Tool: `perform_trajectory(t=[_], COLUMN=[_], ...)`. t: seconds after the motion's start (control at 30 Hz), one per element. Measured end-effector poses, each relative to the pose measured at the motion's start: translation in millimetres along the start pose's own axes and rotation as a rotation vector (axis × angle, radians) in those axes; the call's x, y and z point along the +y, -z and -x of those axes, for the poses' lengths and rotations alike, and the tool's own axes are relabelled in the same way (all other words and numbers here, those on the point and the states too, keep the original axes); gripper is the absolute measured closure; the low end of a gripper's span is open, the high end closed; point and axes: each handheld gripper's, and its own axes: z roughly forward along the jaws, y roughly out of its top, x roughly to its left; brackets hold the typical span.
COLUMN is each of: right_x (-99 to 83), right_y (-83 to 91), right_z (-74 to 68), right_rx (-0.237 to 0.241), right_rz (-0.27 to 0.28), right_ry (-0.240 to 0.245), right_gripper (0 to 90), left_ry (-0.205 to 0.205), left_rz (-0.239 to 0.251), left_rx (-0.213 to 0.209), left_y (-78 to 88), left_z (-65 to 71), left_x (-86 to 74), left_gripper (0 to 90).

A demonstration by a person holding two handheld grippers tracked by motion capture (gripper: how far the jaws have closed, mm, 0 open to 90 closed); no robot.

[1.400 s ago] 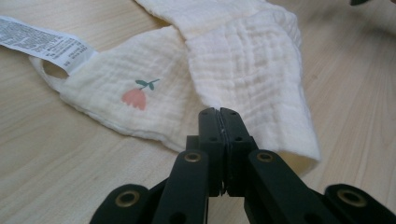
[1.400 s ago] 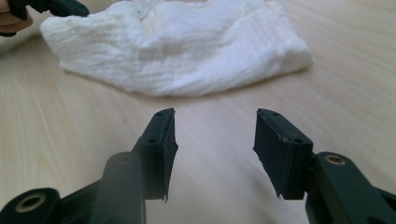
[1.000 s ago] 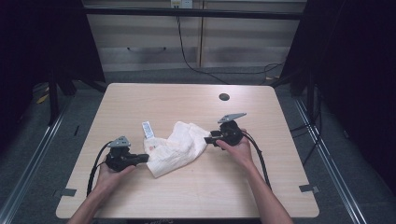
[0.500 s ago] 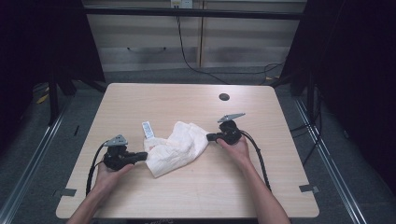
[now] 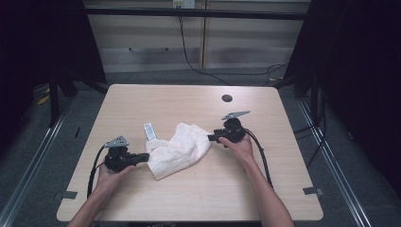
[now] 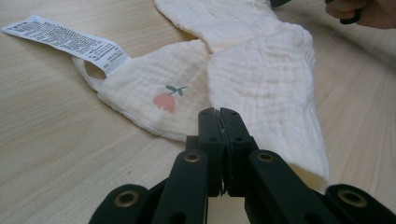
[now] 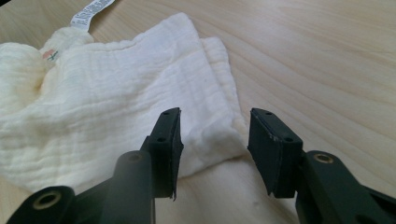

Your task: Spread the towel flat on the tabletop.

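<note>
A cream muslin cloth [image 5: 179,149] lies crumpled on the wooden table [image 5: 165,104], with a white care label [image 5: 149,131] at its far left end. My left gripper [image 5: 144,156] is at the cloth's left edge. In the left gripper view its jaws [image 6: 219,114] are pressed together over the cloth [image 6: 261,79], near a printed pink flower, and nothing shows between them. My right gripper [image 5: 209,137] is at the cloth's right corner. Its jaws [image 7: 215,135] have just been opening and stand apart, with the cloth's corner [image 7: 116,107] between them, untouched by the pads.
A small dark round hole [image 5: 227,98] sits in the table's far right part. Cables trail from both grippers toward the near edge. Bare wood surrounds the cloth. Cabinets stand behind the table and dark floor lies at its sides.
The right gripper has shifted very slightly at the cloth's right corner. The cloth and the left gripper stay where they were.
</note>
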Motion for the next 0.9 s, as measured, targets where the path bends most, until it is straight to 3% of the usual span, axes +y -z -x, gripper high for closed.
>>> perform_trajectory(t=[0.07,0.2,0.23,0.37,0.47,0.57,0.8,0.9], right_x=[0.0,-3.1,-3.6,-5.0,-14.8,-28.8,-67.0,-77.9], right_y=[-5.6,-9.5,-8.4,0.6,21.2,37.6,73.9,87.6], right_z=[2.2,1.7,0.2,-3.7,-12.1,-18.8,-39.6,-53.1], right_rx=[-0.002,0.037,0.041,0.046,0.044,0.047,0.053,0.051], right_rz=[0.003,-0.01,-0.014,-0.009,0.0,-0.008,0.004,-0.017], right_ry=[-0.007,-0.011,-0.004,0.009,0.032,0.047,0.015,0.042], right_gripper=[54.7,84.6,87.1,88.0,88.2,88.2,88.0,87.5], left_ry=[0.005,0.003,0.002,0.006,0.004,0.0,-0.016,-0.028], left_rz=[0.009,0.012,0.01,0.02,0.023,0.026,0.012,0.009], left_rx=[0.0,0.003,0.005,0.005,0.003,0.001,-0.017,-0.021], left_y=[0.8,2.3,2.8,4.7,6.2,5.3,0.0,-0.4], left_z=[0.6,-0.3,-0.6,-0.8,-0.2,2.2,9.4,12.2], left_x=[0.1,0.0,0.0,0.4,0.7,1.3,2.7,4.5], left_gripper=[88.4,88.4,88.4,88.4,88.5,88.5,88.6,88.6])
